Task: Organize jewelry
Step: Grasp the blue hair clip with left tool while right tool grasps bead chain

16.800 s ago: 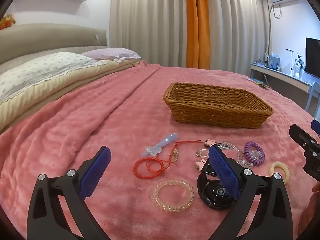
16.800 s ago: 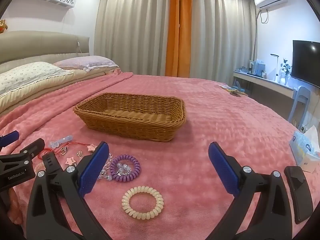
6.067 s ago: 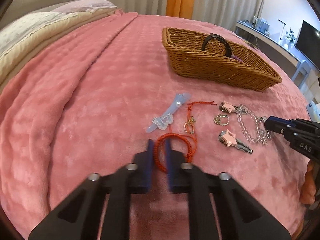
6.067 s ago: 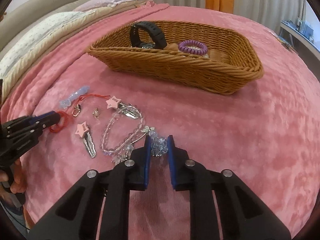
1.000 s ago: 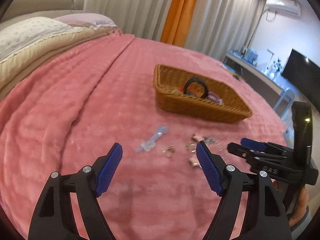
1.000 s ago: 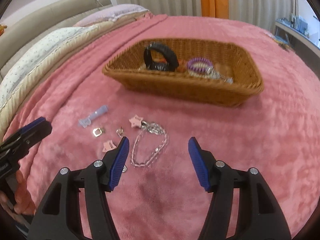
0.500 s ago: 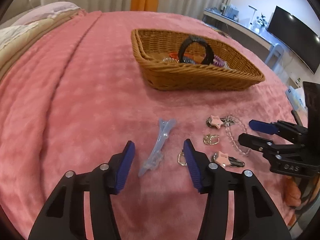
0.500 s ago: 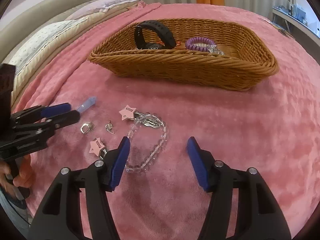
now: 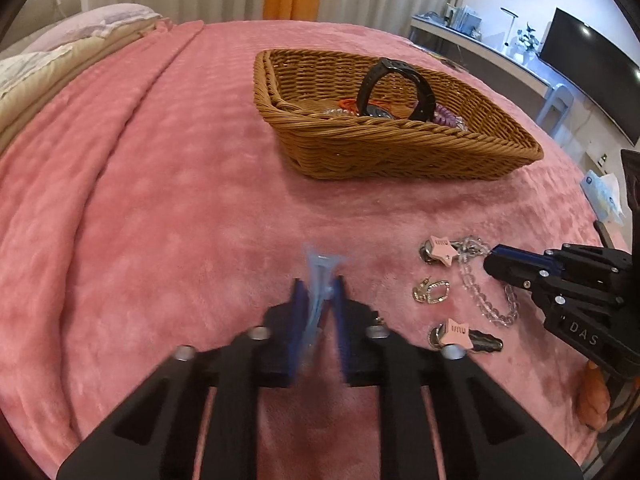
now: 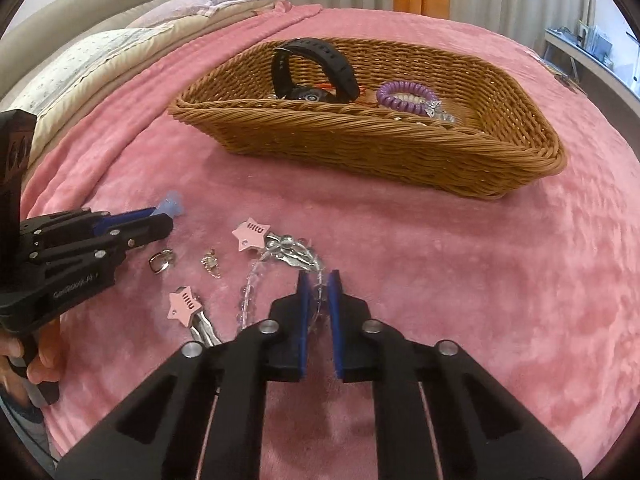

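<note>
My left gripper (image 9: pixel 320 300) was closing on the pale blue translucent plastic hair clip (image 9: pixel 318 280), pads pressing its sides, clip flat on the pink plush blanket (image 9: pixel 160 200). My right gripper (image 10: pixel 318 292) was clamped on the clear glass bead bracelet (image 10: pixel 250 296), near its star-clip end. The brown woven wicker basket (image 10: pixel 400 152) sat beyond, holding a black watch (image 10: pixel 312 68) and a purple coil tie (image 10: pixel 404 94). Judgement: lift both straight up, slowly; the bracelet's slack may snag the pink star hair clip (image 10: pixel 252 234) lying against it.
</note>
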Demonstrator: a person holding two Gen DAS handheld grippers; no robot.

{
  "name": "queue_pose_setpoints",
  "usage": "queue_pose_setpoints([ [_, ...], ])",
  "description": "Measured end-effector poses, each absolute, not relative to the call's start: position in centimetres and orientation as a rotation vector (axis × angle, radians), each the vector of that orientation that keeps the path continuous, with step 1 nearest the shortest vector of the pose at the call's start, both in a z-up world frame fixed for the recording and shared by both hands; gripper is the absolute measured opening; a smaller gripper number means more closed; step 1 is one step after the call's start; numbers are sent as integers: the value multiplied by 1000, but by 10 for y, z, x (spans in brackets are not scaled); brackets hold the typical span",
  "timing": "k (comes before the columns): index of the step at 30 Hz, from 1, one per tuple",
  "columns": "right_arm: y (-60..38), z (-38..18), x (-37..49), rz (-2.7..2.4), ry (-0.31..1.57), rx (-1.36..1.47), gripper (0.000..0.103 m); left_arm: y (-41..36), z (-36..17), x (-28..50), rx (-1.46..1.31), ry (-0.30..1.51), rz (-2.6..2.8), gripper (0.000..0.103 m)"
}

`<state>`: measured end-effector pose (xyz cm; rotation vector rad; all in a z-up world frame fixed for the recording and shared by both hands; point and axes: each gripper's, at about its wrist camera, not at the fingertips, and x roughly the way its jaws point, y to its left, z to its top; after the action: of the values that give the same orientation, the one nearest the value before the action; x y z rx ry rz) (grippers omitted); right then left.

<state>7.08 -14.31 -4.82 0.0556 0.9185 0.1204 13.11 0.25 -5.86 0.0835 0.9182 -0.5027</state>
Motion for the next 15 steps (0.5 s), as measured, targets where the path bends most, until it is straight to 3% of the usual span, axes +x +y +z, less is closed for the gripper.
queue_pose_setpoints([
  [15, -173, -29, 43, 149, 871, 197, 6, -1, -41, 107, 28, 852, -547, 10],
])
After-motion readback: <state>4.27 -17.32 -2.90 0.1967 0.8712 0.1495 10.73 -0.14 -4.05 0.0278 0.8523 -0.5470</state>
